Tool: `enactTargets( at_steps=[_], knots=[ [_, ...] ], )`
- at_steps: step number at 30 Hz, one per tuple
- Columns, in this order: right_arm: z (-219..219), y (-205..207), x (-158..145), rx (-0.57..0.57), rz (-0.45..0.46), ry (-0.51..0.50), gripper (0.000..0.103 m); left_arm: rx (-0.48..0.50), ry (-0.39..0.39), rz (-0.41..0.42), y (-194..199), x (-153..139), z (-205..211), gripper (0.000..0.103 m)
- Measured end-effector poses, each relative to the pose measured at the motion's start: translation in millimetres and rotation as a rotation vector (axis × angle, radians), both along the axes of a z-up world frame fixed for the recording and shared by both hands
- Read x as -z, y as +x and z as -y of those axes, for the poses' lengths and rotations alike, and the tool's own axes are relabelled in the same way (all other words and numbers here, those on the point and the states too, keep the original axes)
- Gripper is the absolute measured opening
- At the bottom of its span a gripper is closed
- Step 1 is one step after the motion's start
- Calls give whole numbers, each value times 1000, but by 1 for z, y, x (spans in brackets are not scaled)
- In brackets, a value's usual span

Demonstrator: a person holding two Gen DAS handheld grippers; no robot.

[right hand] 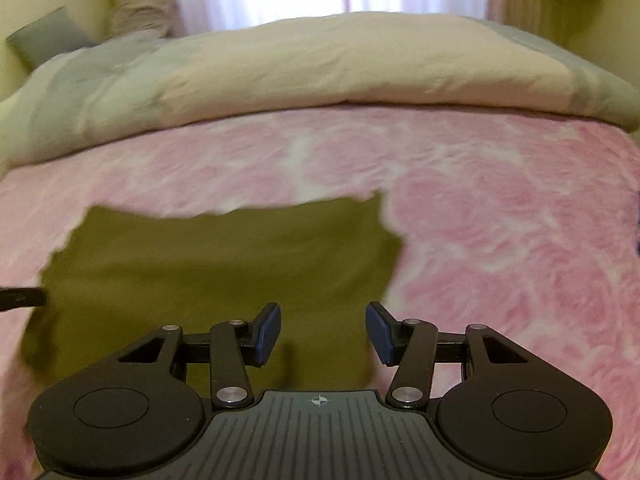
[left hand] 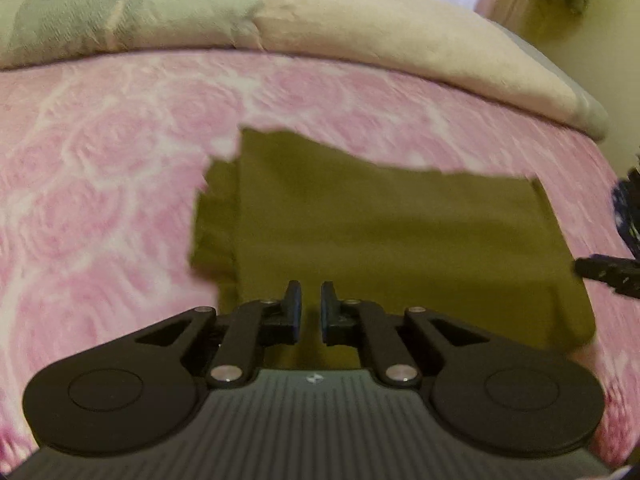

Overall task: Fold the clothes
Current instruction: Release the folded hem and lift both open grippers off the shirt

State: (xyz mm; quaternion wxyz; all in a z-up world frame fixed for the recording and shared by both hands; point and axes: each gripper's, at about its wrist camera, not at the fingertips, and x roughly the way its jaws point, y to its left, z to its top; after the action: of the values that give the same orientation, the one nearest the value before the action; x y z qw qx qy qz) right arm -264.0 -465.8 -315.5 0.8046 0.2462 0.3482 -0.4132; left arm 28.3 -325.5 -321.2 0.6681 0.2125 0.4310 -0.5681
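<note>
The olive cloth (left hand: 380,232) is spread crosswise on the bed (left hand: 100,200), directly ahead of both tongs; the left tongs (left hand: 310,308) are nearly closed and empty, the right tongs (right hand: 323,334) wide apart and empty.

The black two-finger left gripper (left hand: 310,306) is seen with its blue-padded fingers (left hand: 294,308) nearly closed, a narrow gap left. The black right gripper (right hand: 323,332) is held with fingers spread wide, nothing gripped.

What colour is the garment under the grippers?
Olive green garment, plain with no pattern; clearest in the left wrist view.
</note>
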Motion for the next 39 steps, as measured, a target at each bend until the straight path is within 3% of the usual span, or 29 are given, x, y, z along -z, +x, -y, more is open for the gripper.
enactTargets(
  at_steps=[5,9,12,18,21,26,27,28,33,39],
  knots=[
    [-12,-7,10,28,-21,64,52,-87,113,-54,-2,27,-15,6],
    [-11,-18,13,80,-34,107,52,-125,172,-34,-3,13,-15,7],
    [-11,-27,15,120,-44,139,52,-150,228,-24,-8,1,-13,22],
    [-6,-54,2,256,125,293,52,-166,327,35,-27,-10,-13,35],
    [-11,-59,3,284,157,330,52,-174,376,64,-36,-15,-12,39],
    [-22,-62,5,293,129,334,55,-176,387,75,-41,-17,-17,39],
    [-23,-63,5,294,125,332,69,-176,388,76,-41,-17,-18,40],
    [-25,-65,4,297,122,322,75,-176,388,78,-42,-17,-19,41],
    [-32,-66,-6,276,133,251,75,-176,391,85,-45,-18,-24,41],
    [-34,-66,-3,285,150,272,75,-176,394,91,-48,-19,-30,42]
  ],
)
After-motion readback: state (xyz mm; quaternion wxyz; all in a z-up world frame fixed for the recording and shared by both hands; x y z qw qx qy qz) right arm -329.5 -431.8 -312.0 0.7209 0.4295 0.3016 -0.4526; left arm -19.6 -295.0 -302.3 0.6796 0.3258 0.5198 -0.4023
